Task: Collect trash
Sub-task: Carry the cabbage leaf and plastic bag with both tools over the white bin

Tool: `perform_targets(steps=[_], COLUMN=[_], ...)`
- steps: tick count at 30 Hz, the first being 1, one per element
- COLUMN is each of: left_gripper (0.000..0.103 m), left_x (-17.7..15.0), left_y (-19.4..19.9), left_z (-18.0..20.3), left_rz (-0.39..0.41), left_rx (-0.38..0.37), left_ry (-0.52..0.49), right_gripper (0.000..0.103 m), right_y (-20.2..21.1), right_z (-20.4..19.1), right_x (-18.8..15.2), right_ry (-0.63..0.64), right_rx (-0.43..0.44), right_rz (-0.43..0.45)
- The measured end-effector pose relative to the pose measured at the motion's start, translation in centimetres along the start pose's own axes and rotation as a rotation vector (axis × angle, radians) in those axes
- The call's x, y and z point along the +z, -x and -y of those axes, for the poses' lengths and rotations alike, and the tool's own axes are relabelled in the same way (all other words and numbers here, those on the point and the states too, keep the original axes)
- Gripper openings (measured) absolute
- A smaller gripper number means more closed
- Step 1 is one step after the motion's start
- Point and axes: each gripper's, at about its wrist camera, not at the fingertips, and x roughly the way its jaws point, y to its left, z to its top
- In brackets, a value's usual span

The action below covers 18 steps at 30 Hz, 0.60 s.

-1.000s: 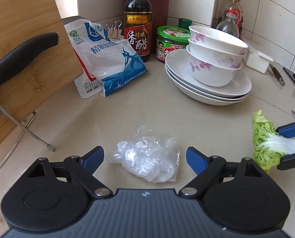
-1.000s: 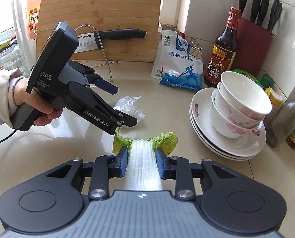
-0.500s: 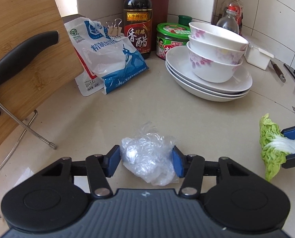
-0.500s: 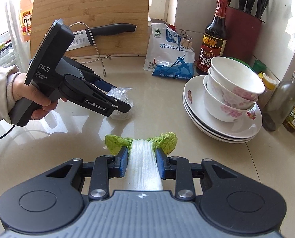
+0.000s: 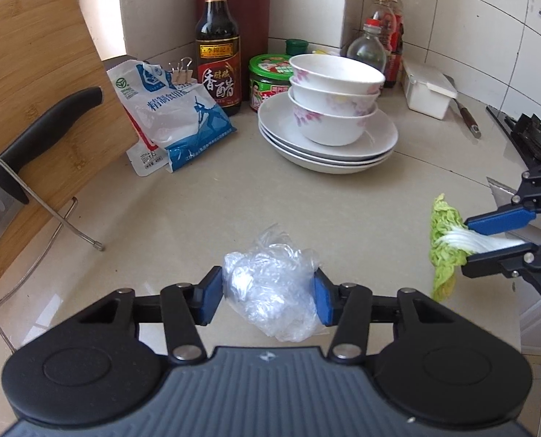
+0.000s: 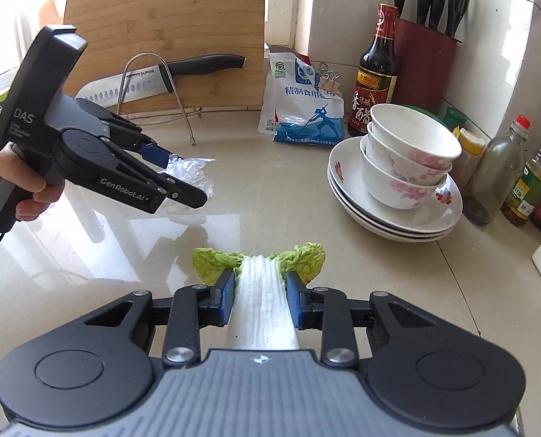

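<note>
My left gripper (image 5: 268,296) is shut on a crumpled clear plastic bag (image 5: 270,291) and holds it lifted above the beige counter (image 5: 215,211). It also shows in the right wrist view (image 6: 183,178), with the plastic bag (image 6: 193,174) hanging between its blue pads. My right gripper (image 6: 259,296) is shut on a cabbage leaf (image 6: 261,284), white stem between the pads, green frill sticking out ahead. In the left wrist view the right gripper (image 5: 489,236) holds the cabbage leaf (image 5: 443,240) at the right edge.
Stacked bowls on plates (image 5: 334,116) stand at the back. A salt bag (image 5: 175,120), vinegar bottle (image 5: 217,62), green jar (image 5: 268,76), knife block (image 6: 425,54) and oil bottles (image 6: 496,178) line the wall. A cutting board (image 6: 164,54) with a knife (image 6: 161,76) on a wire rack stands left.
My left gripper closed on the plastic bag and lifted it off the counter. My right gripper keeps hold of the cabbage leaf and has risen and drawn back a little.
</note>
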Motion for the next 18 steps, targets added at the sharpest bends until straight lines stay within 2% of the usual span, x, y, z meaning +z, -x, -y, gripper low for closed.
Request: perform_targets(steps=[10, 18], left_gripper=[0.050, 0.050], left_x=[-2.6, -3.8], left_y=[3.6, 5.4], left_z=[5.6, 11.5], left_rz=[-0.028, -0.025], left_rx=[-0.083, -0.167], left_ry=[-0.052, -0.112], right_gripper=[0.034, 0.034], right_y=[4.3, 8.4], right_z=[-0.4, 0.3], right_x=[-4.4, -9.5], right_ry=[-0.068, -0.175], right_rx=[-0.029, -0.077], right_rz=[0.009, 0.005])
